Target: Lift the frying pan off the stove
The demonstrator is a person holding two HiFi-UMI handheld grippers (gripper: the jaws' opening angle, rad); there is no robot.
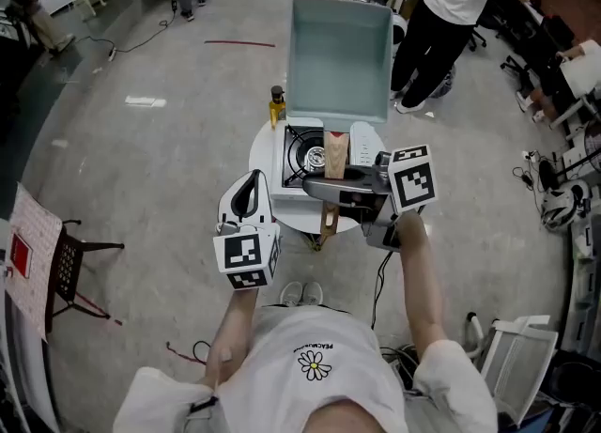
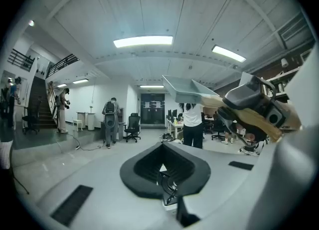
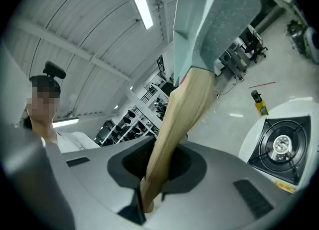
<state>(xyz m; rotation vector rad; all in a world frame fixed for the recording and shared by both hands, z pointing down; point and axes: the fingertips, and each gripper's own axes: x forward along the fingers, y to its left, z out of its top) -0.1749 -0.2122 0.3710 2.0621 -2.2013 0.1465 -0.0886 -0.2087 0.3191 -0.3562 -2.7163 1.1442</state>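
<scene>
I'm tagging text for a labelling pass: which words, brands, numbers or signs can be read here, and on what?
Nothing reads for certain.
White shirt: short print line by a daisy, too small to read.
Marker cubes: black-and-white square patterns, no letters.
Bottle: label too small.
Stove: yellow sticker at its edge, blurred.
Red-and-white sheet: print too small.

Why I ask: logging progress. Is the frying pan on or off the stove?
Off: right gripper holds the frying pan aloft; stove burner bare.
</scene>
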